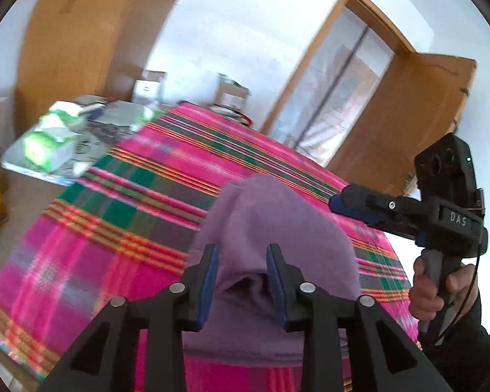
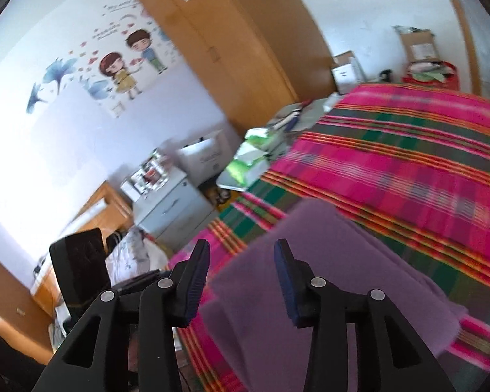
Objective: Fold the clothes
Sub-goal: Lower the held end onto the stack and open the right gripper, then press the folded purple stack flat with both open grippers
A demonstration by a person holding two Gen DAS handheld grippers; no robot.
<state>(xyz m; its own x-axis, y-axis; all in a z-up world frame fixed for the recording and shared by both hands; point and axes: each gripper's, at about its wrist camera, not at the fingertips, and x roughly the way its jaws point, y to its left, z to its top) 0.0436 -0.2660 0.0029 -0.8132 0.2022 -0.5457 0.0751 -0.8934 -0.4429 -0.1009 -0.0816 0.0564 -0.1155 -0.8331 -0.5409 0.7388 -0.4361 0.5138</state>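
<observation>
Left-wrist view: left gripper [image 1: 242, 251] jaws spread over the purple garment [image 1: 271, 228], unpinched; right gripper [image 2: 241, 248] likewise spread. Cardboard boxes [image 1: 232, 93] behind; contents indiscernible.

The garment [image 1: 264, 228] lies on the bed [image 1: 114, 228], wardrobe [image 1: 81, 32] behind.

Matt purple cloth garment [image 1: 271, 225]; woven plaid bedspread [image 1: 121, 215]; glossy wood wardrobe [image 2: 232, 52]
</observation>
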